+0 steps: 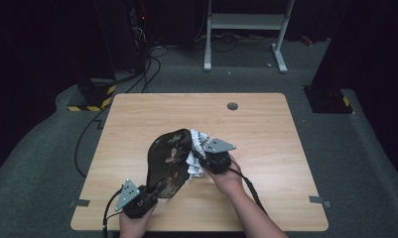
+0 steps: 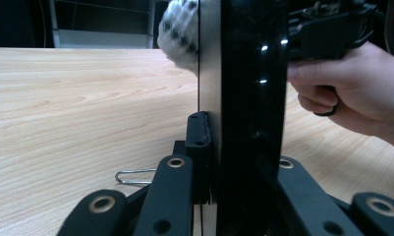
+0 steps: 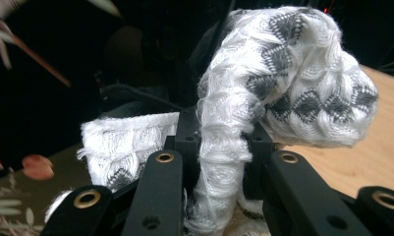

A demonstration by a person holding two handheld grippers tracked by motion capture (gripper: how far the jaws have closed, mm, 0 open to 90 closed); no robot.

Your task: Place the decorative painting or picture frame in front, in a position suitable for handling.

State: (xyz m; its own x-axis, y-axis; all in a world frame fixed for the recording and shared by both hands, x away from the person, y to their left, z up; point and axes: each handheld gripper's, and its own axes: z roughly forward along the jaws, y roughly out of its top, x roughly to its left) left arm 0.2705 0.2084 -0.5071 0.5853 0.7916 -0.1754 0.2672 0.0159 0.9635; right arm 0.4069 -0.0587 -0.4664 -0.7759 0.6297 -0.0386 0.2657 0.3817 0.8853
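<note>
The black lacquered tray, w/ a floral print on its face, stands tilted on edge near the middle of the wooden table, lower end toward you, upper end leaning away. In the left gripper view you see it edge-on, a glossy dark slab running straight up btwn the jaws.

Your left gripper pinches the tray's near edge: jaws pressed against both faces, the left pad flat on the pale-rimmed side. Left hand sits at the table's near edge.

A white knitted cloth w/ grey diamond pattern is bunched against the tray's right side, touching it. Your right gripper clamps that cloth; in the right gripper view a thick twisted fold is squeezed btwn the jaws, the rest ballooning above and to the side. Right hand is just beside the tray; it's also seen past the tray in the left gripper view.

Small metal wire clip lies on the table by the left jaw. Grey grommet sits near the far edge.
</note>
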